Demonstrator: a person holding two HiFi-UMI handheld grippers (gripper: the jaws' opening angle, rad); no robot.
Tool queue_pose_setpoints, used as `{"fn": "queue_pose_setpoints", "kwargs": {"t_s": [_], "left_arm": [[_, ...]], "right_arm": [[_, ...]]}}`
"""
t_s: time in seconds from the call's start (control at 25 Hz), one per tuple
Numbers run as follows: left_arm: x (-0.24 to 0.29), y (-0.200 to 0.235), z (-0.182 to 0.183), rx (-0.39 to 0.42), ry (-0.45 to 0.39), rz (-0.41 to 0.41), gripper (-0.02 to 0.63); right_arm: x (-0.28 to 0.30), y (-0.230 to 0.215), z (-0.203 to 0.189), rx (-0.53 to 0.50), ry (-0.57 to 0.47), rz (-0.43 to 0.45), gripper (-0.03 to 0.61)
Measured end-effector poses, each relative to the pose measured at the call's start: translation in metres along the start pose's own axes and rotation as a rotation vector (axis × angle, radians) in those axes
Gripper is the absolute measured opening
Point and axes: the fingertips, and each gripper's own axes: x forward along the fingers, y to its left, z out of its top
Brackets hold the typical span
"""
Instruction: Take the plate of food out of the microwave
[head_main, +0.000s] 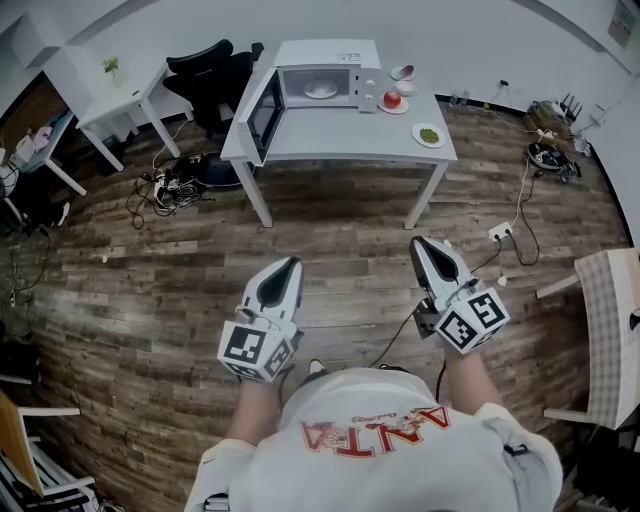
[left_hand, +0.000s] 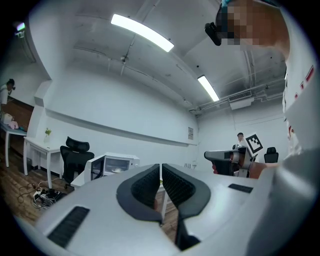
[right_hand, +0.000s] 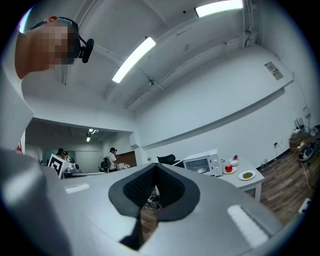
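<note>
The person is standing on the wooden floor (head_main: 150, 290), well apart from the white counter (head_main: 340, 140) in the upper middle of the head view. The microwave (head_main: 318, 85) is sitting at the back of the counter. Its door (head_main: 262, 115) is hanging open to the left. The plate of food (head_main: 321, 89) is sitting inside the microwave, and nothing is touching it.

Just to the right of the microwave, a small plate with a round red food (head_main: 393, 101) is sitting on the counter, with a small bowl (head_main: 403, 72) behind it. A plate with green food (head_main: 429, 135) is lying near the right front corner of the counter.

The person is holding the left claw (head_main: 293, 263) at the lower middle of the head view and the right claw (head_main: 421, 243) a little to its right. Both are pointing up the picture toward the counter. In the left gripper view the left claw (left_hand: 160, 172) is pressing its two jaws together, and nothing is sitting between them. The microwave (left_hand: 117, 162) is showing far off, to the left of the jaws. In the right gripper view the right claw (right_hand: 156, 175) is also keeping its jaws together and is holding nothing. There the microwave (right_hand: 200, 162) is showing at the right, far away.

A black office chair (head_main: 215, 75) is standing to the left of the counter, and a heap of cables (head_main: 165, 185) is lying on the floor below it
</note>
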Motion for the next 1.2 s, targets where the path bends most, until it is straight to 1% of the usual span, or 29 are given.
{"fn": "queue_pose_setpoints", "kwargs": {"t_s": [0.2,0.44,0.6,0.8,0.92,1.04,1.2], "left_arm": [[-0.007,0.022,-0.002,-0.023,0.004,-0.038,0.021],[-0.020,0.051,-0.014,-0.041,0.013,-0.089,0.021],[-0.009,0.066,-0.019,-0.069,0.011,-0.101,0.021],[0.012,0.071,-0.019,-0.057,0.020,-0.121,0.021],[0.028,0.088,-0.024,-0.053,0.035,-0.097,0.021],[0.054,0.102,-0.026,-0.066,0.049,-0.067,0.021],[0.095,0.111,-0.018,-0.035,0.044,-0.044,0.021]], "right_arm": [[0.017,0.017,-0.008,0.001,0.014,-0.012,0.000],[0.034,0.044,-0.024,-0.013,0.058,-0.063,0.000],[0.040,0.048,-0.025,-0.027,0.080,-0.082,0.000],[0.050,0.025,-0.032,0.001,0.084,-0.110,0.000],[0.074,0.012,-0.043,0.023,0.083,-0.091,0.000],[0.098,-0.008,-0.046,0.039,0.078,-0.060,0.000],[0.125,-0.049,-0.044,0.069,0.074,-0.034,0.000]]}}
